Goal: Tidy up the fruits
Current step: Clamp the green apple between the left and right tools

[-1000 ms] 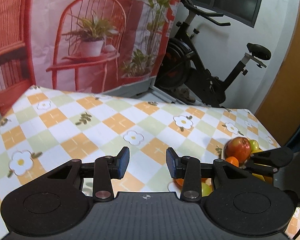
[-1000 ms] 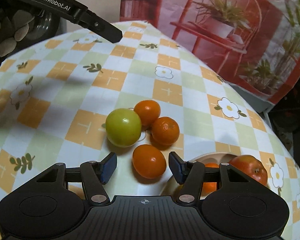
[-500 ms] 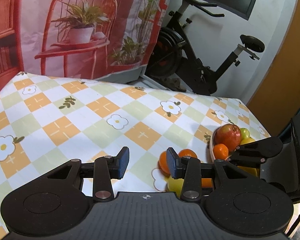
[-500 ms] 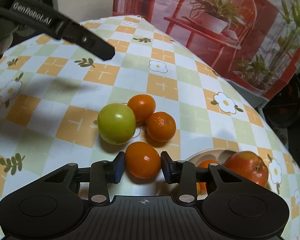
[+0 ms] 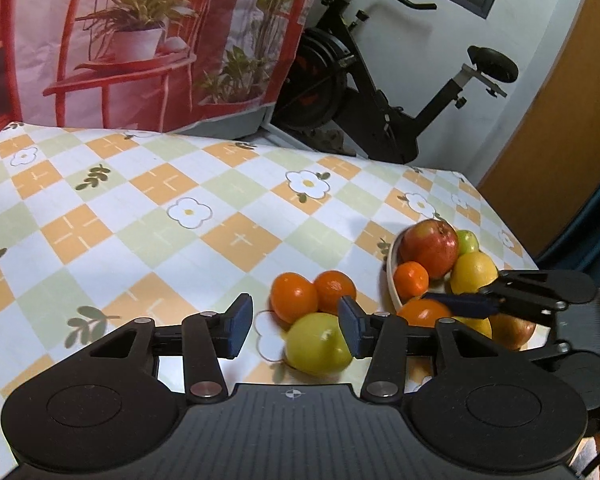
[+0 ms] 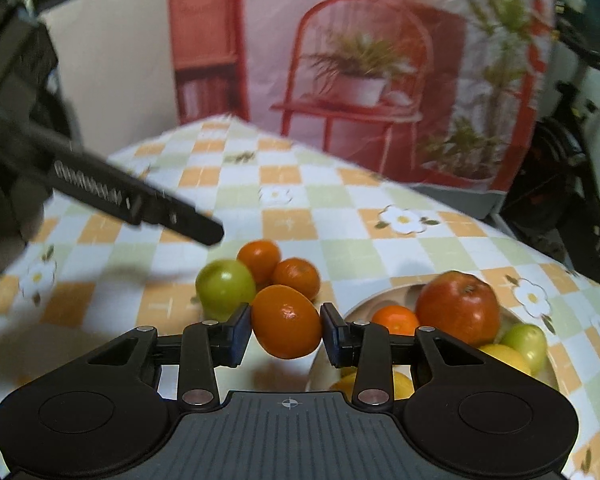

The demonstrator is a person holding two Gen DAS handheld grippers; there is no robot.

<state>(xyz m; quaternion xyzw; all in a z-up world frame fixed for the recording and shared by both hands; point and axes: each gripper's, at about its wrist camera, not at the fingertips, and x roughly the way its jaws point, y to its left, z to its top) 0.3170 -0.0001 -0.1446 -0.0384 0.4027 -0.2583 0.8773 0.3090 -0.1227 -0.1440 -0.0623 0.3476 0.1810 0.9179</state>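
The right gripper (image 6: 286, 330) pinches one orange (image 6: 287, 327) between its jaws, lifted clear of the surface (image 6: 340, 216) beside the bowl (image 6: 374, 300). The left gripper (image 5: 294, 326) hovers with jaws spread near the green apple (image 5: 318, 344). The bowl already contains a red apple (image 6: 458, 307) and several other fruits. Two oranges (image 6: 278, 266) and the green apple remain loose on the surface; the task appears more than half complete.

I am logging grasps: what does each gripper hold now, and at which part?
The right gripper holds an orange by its two opposite sides. The left gripper is open and holds nothing.
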